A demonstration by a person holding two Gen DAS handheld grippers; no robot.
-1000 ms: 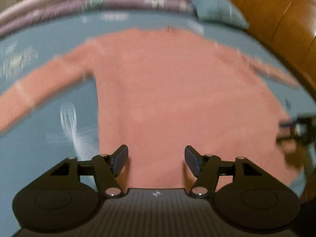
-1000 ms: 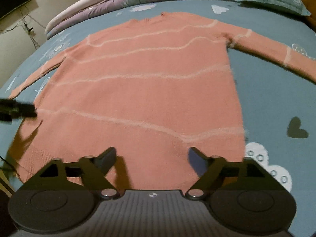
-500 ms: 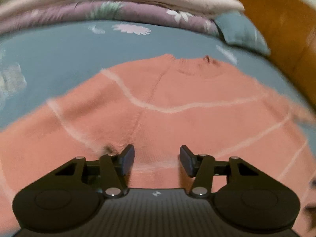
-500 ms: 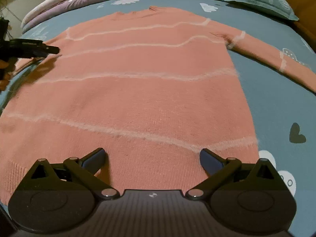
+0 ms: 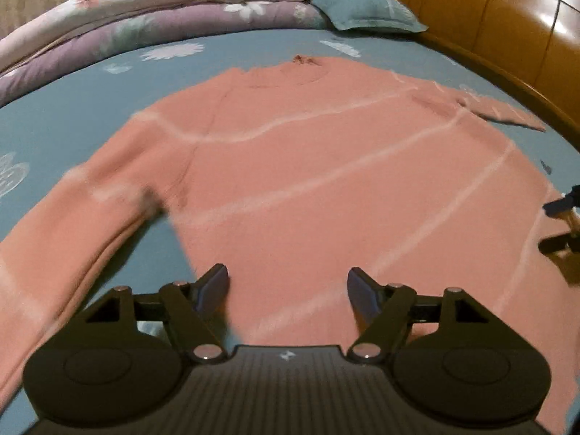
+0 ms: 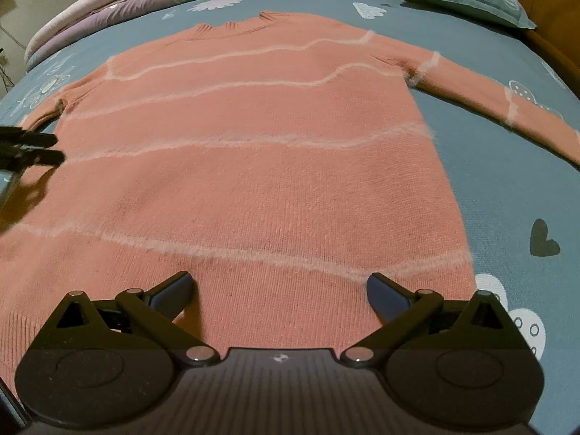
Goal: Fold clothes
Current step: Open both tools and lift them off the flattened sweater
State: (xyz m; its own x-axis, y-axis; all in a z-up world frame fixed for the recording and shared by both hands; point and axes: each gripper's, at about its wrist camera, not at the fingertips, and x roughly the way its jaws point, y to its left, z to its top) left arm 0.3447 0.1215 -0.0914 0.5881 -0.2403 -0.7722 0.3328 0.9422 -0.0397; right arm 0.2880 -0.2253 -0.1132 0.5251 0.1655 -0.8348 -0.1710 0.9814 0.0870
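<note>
A: Change since the earlier frame: left gripper [image 5: 288, 284] has swung off the sweater's shoulder, now over the side edge below the armpit; jaws opening, nothing between them, cloth only underneath.

B: Right gripper [image 6: 279, 288]?

A: Spread wide, empty, above the hem, lower centre of frame.

B: Where's the sweater [image 6: 253, 166] lying?

A: Flat on the blue bedsheet [image 6: 507, 195]. Long axis runs from the grippers up-frame to the collar. Left sleeve [image 5: 61, 239] trails to lower left in the left view; right sleeve [image 6: 489, 98] reaches to the right edge.

B: Nearer hand for a sleeve fold?

A: Left, I judge. Its armpit seam sits just up-left of the jaws.
</note>
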